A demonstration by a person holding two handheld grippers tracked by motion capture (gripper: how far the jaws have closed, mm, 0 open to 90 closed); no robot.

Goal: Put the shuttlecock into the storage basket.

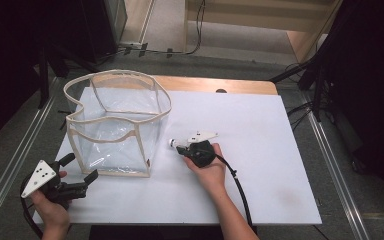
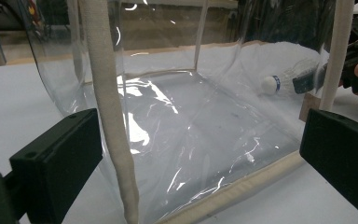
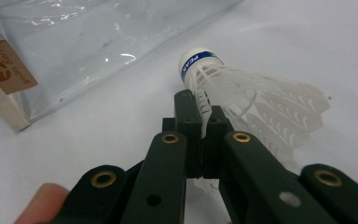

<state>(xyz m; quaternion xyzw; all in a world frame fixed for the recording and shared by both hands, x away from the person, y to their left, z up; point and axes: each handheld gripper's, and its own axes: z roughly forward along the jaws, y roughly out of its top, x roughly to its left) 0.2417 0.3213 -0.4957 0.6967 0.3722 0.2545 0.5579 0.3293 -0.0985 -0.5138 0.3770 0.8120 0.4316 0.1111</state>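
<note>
1. Even overhead light brightens the white table (image 1: 260,150); the surroundings fall to near black.
2. Glare streaks the clear plastic bag (image 2: 177,121).
3. Nearest jaws look soft, slightly out of focus.
4. The high view is low in resolution, with faint shadows.

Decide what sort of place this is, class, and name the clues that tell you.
Probably a lab or studio set up for recording: a white board laid over a wooden table, dark stands around it, and cables across the floor.
</note>
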